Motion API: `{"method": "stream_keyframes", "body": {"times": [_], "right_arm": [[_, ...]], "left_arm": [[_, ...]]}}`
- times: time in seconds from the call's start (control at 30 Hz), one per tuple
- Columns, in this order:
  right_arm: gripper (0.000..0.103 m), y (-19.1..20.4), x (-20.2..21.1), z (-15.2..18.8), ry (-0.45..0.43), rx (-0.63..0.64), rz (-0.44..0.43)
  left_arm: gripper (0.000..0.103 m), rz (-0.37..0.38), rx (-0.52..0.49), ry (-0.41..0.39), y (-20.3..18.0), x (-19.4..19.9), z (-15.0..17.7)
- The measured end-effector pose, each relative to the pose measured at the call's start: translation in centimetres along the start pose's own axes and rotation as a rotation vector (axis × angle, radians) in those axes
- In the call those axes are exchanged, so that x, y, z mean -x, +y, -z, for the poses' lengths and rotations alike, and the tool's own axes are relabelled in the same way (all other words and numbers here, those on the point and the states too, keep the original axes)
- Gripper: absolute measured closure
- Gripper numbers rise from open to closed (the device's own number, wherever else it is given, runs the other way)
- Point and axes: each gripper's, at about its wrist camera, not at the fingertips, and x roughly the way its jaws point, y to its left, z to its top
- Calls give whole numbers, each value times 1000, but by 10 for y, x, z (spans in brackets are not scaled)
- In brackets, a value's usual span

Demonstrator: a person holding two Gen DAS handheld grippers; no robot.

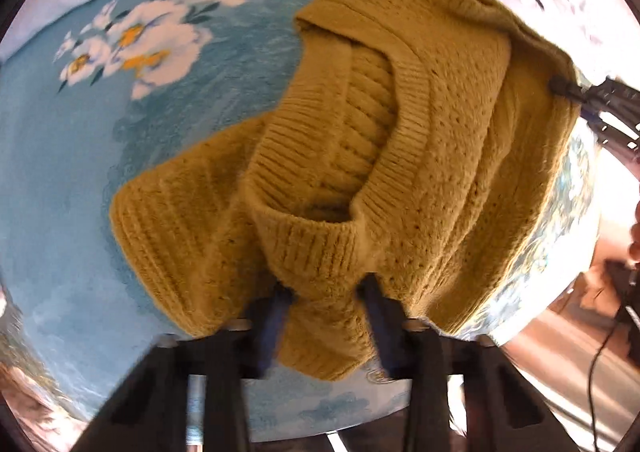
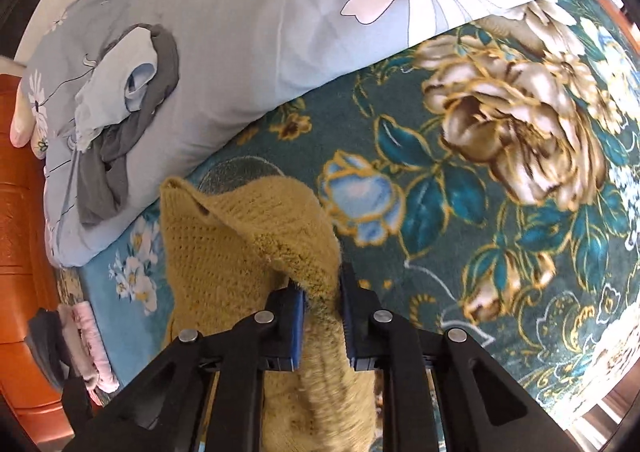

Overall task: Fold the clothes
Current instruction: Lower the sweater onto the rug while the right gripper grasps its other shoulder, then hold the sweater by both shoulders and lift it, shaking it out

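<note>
One mustard knit sweater (image 1: 400,156) held up over the bed by both grippers.

The left gripper (image 1: 326,292) is clamped on a bunched fold below the ribbed collar; the right gripper (image 2: 322,292) is clamped on a gathered edge of the same sweater, whose lower part is cut off behind the gripper body. The garment hangs just above the floral blanket (image 2: 500,192), part draped on it. No container is in view. One pale blue duvet (image 2: 260,52) lies along the blanket's far side, with two loose garments on it: one light blue (image 2: 108,100), one grey (image 2: 120,156). A small clothes pile (image 2: 84,344) at the bed edge is too blurred to count.
</note>
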Motion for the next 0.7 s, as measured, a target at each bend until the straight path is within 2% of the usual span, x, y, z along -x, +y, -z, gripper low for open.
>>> {"method": "stream_keyframes", "body": {"times": [0.07,0.23,0.37,0.43,0.47,0.57,0.7], "right_arm": [[87,-1,6,5,-9,5,-10],[89,2,32,13,-52,24,-51],[90,12,60,21,-111,83,-76],[90,16,75,26,-143,107,-88],[90,17,84,29,-162,119,-93],[91,20,114,39,-224,152,-105],[91,25,153,56,-306,192,-112]], "left_arm": [[93,-29,-5,-21,-3,4,4],[95,-108,2,-172,-3,49,16],[95,-214,-20,-343,-29,101,19],[95,-262,-30,-418,-37,130,-1],[95,-295,-38,-462,-40,145,1],[95,-377,-72,-583,-33,187,-11],[95,-432,-115,-729,-30,234,4]]}}
